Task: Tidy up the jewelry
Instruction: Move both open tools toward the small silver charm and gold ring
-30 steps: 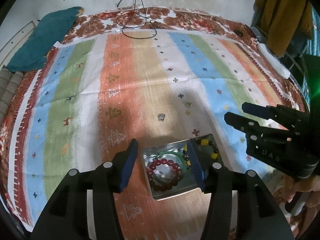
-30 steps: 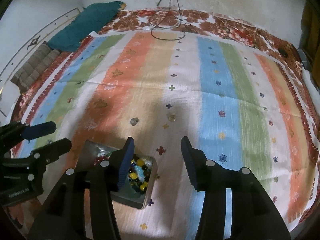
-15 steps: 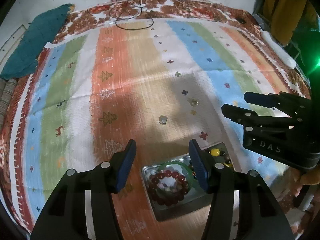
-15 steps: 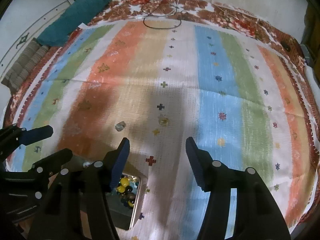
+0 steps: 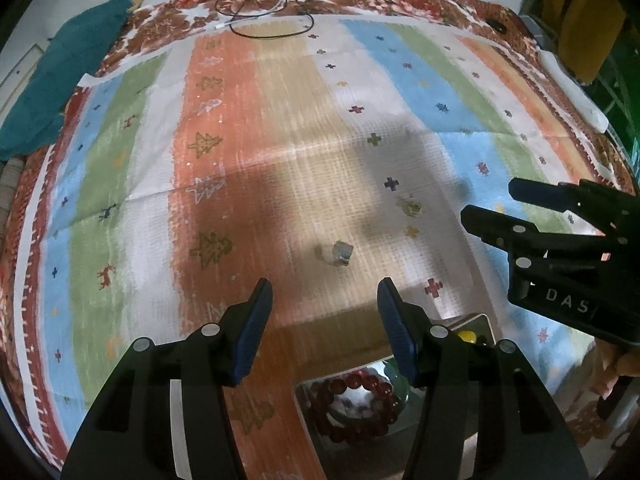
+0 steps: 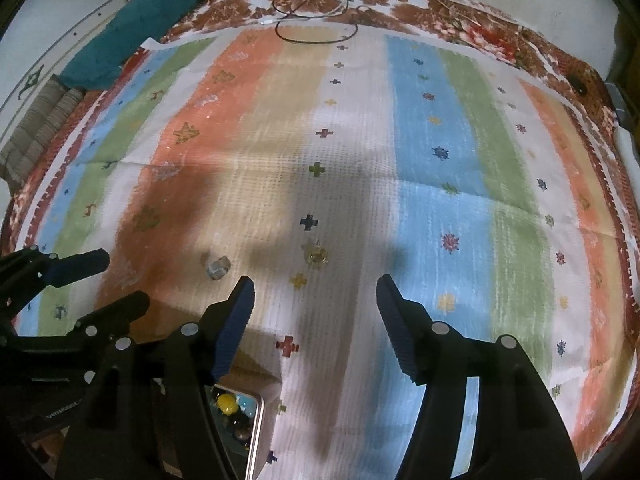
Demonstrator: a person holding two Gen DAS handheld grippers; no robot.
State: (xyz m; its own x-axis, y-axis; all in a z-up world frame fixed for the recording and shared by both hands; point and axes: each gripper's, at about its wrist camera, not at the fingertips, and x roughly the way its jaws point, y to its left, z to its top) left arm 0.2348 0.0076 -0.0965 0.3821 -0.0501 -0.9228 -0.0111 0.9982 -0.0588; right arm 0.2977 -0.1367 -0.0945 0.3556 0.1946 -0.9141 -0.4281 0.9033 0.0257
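Left wrist view: striped cloth spans the surface; both jaws open, empty.

The letters "DAS" are printed in pale capitals on the black body of the right tongs, seen in the left wrist view. A small pale line of print is seen on the left tongs in the right wrist view, too blurred to be read.

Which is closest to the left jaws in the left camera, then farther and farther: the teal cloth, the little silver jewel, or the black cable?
1. Little silver jewel, just ahead of the left gripper.
2. Teal cloth, far left.
3. Black cable, far edge.
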